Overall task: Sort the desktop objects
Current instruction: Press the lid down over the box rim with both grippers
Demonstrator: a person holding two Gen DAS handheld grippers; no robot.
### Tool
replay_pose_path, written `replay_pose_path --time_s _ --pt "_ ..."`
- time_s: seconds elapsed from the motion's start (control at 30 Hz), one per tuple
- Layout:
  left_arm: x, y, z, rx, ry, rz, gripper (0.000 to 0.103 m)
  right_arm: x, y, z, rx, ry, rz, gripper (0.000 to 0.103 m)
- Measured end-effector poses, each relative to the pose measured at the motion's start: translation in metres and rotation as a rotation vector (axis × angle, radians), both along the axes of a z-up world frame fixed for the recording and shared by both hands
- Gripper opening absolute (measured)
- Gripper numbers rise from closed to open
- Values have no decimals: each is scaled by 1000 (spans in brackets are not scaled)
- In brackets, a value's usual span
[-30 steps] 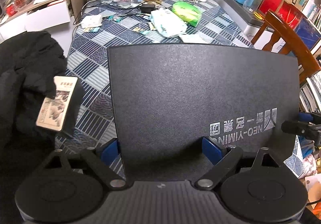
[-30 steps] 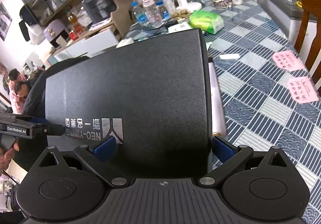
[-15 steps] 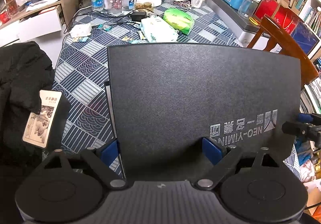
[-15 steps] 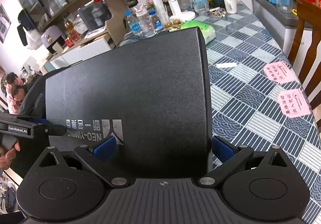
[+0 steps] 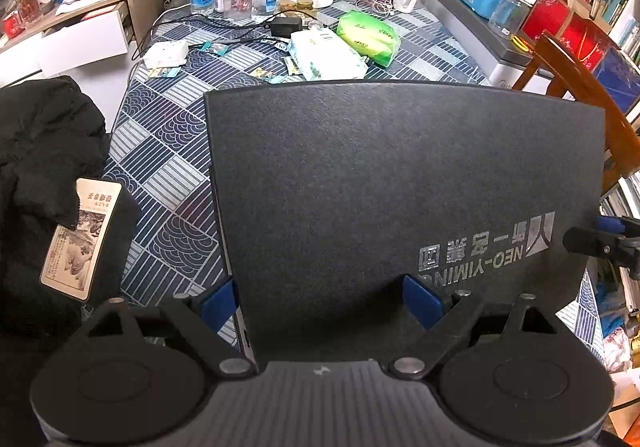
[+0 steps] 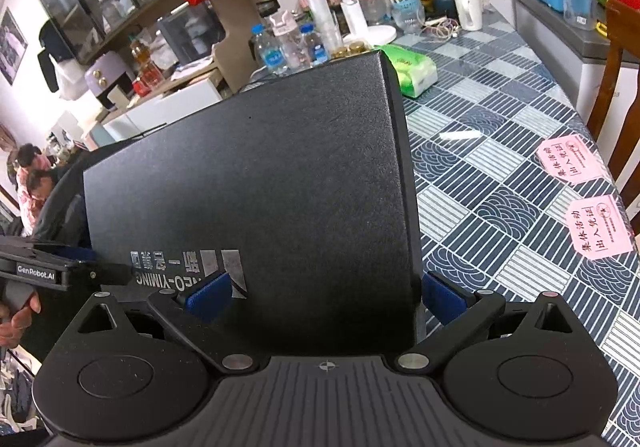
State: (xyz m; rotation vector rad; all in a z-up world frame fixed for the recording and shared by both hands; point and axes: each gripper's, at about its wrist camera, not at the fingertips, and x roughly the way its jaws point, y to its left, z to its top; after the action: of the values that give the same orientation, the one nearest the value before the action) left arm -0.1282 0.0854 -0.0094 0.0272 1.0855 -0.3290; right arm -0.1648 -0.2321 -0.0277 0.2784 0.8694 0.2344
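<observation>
- A flat black textured folder with silver lettering (image 5: 384, 187) is held above the blue-and-white patterned desk (image 5: 160, 167), gripped at both near corners.
- The left gripper (image 5: 320, 297) is seen with its blue-padded fingers (image 5: 216, 301) pinching the folder's left corner.
- The right gripper (image 6: 324, 297) is likewise clamped on the right corner.
- A green tissue pack (image 6: 410, 73) is seen lying on the desk beyond.
</observation>
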Motion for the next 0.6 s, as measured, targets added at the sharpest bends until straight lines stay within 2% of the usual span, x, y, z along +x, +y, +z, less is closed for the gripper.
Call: replay_pose_path --time_s 0.6 --pt "31 -1 -12 19 32 24 103 44 2 -18 24 45 24 102"
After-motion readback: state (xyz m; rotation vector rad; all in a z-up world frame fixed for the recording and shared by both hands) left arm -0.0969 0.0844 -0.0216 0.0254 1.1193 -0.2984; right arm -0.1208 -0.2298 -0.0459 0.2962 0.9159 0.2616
